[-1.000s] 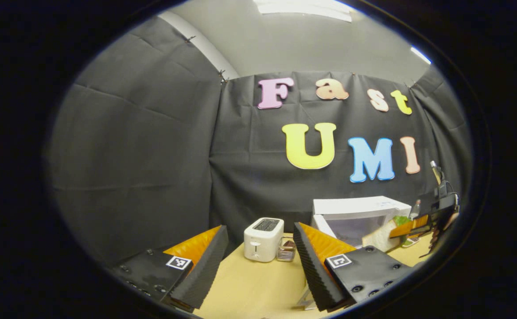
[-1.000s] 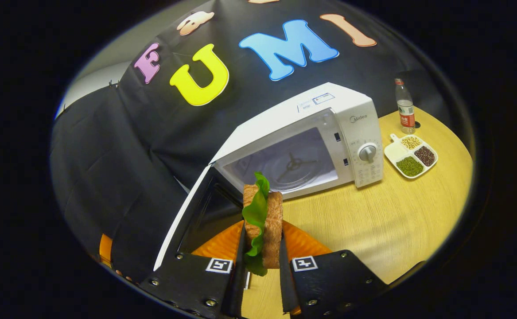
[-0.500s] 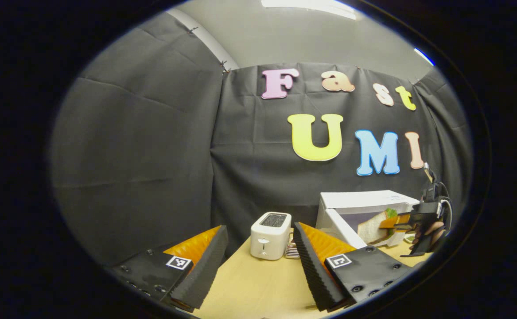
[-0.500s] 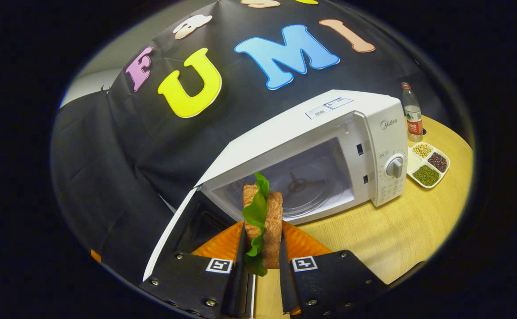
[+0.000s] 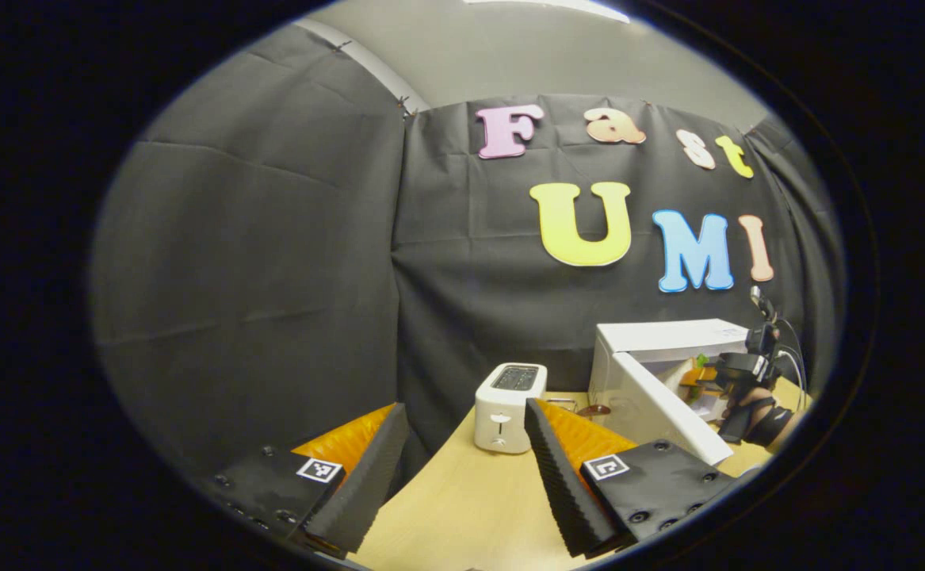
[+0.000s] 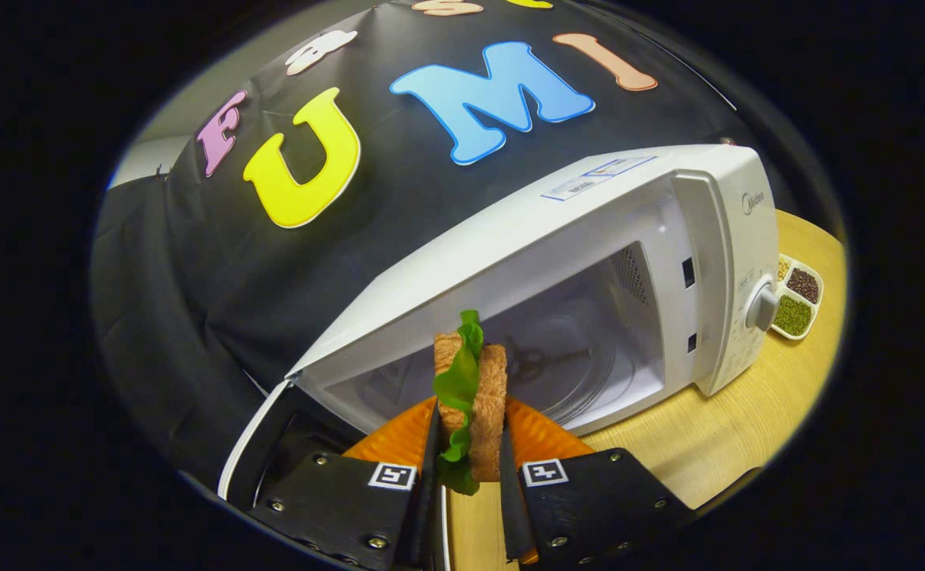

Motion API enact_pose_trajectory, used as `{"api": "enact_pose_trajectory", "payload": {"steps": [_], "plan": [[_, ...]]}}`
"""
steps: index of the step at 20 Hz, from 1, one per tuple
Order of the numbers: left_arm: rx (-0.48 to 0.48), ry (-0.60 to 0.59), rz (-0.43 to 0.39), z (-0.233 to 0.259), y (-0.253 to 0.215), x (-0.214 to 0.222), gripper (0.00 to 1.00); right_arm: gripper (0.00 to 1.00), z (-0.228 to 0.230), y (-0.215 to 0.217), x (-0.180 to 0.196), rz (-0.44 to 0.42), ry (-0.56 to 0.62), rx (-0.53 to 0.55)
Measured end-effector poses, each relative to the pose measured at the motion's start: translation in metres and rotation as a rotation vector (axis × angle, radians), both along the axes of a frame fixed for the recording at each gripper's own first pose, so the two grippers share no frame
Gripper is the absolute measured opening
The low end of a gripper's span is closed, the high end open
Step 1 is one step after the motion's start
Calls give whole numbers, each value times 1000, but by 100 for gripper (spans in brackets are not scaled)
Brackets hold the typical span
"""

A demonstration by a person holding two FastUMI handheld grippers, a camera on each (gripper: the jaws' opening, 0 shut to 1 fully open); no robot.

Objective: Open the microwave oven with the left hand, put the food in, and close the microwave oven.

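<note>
A: Start with the left gripper view. How do its fingers stand?

B: The left gripper (image 5: 462,468) has its two fingers spread wide, with nothing between them but bare wooden table (image 5: 462,507). It holds and touches nothing.

A: What lies past it?

B: A white toaster (image 5: 508,406) stands at the far edge of the table, just left of the microwave oven (image 5: 660,373). The oven's door (image 5: 664,408) is swung open toward the near side. At the far right a hand (image 5: 759,412) holds the right gripper (image 5: 728,373) at the oven's mouth, with a bit of the food showing at its tip, too small to describe.

A: Any writing there?

B: None I can make out on the toaster or oven at that size.

A: Now the right gripper view.

B: The right gripper (image 6: 466,468) is clamped on a sandwich (image 6: 470,396), both fingers pressing its bread slices, one on each side, with green lettuce sticking out on top and at the left edge. The sandwich stands upright, right at the open cavity (image 6: 557,349) of the oven, and the door (image 6: 272,444) hangs open at the near left.

A: Labels?

B: A brand mark sits at the top of the control panel (image 6: 751,277), above a round dial (image 6: 762,305); a sticker (image 6: 597,176) lies on the oven's top. Right of the oven, a divided dish (image 6: 796,297) holds beans of different colours.
</note>
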State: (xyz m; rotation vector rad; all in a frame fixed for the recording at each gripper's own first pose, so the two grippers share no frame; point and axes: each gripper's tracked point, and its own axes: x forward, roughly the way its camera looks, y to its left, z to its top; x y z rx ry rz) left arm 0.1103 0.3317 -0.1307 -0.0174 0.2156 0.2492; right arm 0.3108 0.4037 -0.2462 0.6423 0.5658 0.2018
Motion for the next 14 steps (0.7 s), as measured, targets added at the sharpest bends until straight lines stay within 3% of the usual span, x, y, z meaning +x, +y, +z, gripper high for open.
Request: {"api": "enact_pose_trajectory", "payload": {"steps": [7,14], "plan": [[30,54,21,-17,10,-5,95,34,-21,8,33,-47,-7,49],[51,95,19,-29,13,-3,95,35,-44,-10,56,-129,3,-19]]}}
